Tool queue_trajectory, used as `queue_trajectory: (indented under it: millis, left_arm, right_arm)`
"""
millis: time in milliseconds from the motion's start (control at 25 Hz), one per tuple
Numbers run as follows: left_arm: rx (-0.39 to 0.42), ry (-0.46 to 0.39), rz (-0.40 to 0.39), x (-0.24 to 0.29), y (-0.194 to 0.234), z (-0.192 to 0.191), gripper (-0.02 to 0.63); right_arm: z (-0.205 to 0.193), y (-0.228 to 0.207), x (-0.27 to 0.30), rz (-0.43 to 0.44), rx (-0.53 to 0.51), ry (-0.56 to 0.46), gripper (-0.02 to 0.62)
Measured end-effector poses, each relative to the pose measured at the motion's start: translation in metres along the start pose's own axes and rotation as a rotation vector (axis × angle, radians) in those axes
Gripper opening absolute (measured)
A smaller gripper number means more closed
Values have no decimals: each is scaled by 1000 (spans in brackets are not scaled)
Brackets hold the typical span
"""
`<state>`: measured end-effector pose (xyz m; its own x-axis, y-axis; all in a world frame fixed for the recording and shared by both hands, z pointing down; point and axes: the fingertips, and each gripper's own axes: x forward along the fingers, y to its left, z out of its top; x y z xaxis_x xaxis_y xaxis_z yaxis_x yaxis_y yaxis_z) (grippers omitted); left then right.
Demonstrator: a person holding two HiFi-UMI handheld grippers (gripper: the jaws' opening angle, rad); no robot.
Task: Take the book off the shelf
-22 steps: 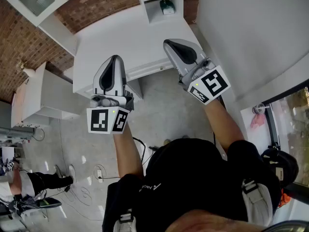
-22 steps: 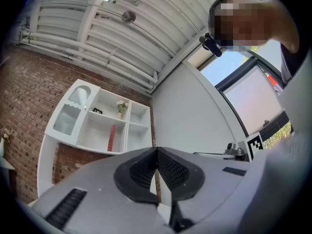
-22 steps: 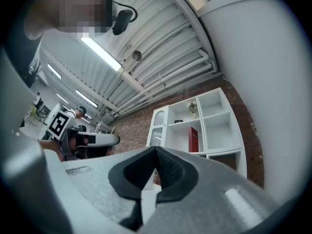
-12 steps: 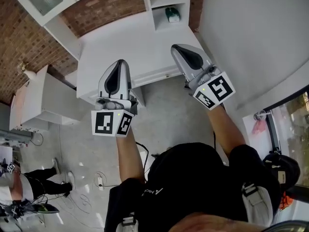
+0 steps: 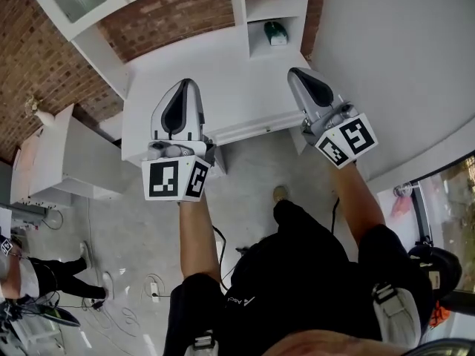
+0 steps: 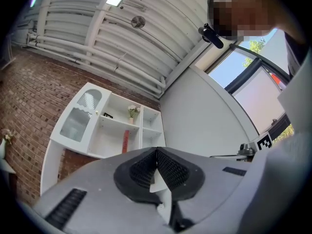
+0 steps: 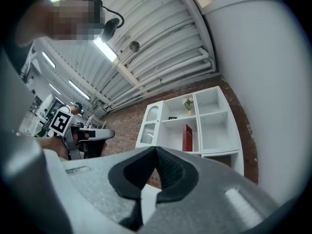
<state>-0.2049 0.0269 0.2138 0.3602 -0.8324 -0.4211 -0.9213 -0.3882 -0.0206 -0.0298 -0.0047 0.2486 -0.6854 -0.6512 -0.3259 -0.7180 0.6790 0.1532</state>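
The red book (image 7: pixel 187 137) stands upright in the middle compartment of a white wall shelf (image 7: pixel 214 126), well ahead of both grippers; in the left gripper view the book (image 6: pixel 125 140) is small and far. My left gripper (image 6: pixel 156 150) is shut with nothing between its jaws, and so is my right gripper (image 7: pixel 156 149). In the head view the left gripper (image 5: pixel 183 89) and the right gripper (image 5: pixel 300 76) hang side by side above a white desk (image 5: pixel 223 65), below the shelf (image 5: pixel 256 6). The book is hidden in the head view.
A glass-door cabinet (image 6: pixel 80 116) forms the shelf's left part, and a small flower vase (image 7: pixel 188 104) stands above the book. A green object (image 5: pixel 276 32) sits in a lower cubby. A white wall (image 5: pixel 386 65) is at the right; another person (image 5: pixel 30 273) and floor cables (image 5: pixel 148 273) at the left.
Both grippers and the view have shifted toward the desk and shelf; the right gripper has moved further right. Both stay shut.
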Motion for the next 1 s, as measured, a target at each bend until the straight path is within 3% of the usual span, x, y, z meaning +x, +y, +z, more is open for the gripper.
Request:
queue_trajectory:
  millis: [200, 280, 480, 1000]
  left_arm:
    - [4, 2, 65, 34, 34, -26, 9]
    - [6, 15, 86, 60, 52, -36, 48]
    - [31, 58, 125, 158, 99, -55, 142]
    - [161, 151, 225, 414, 209, -106, 280]
  right_arm:
    - [-15, -24, 25, 4, -11, -45, 2]
    - [-19, -39, 42, 11, -18, -61, 2]
    - [-33, -93, 96, 37, -57, -94, 2]
    - [-95, -214, 211, 155, -106, -129, 2]
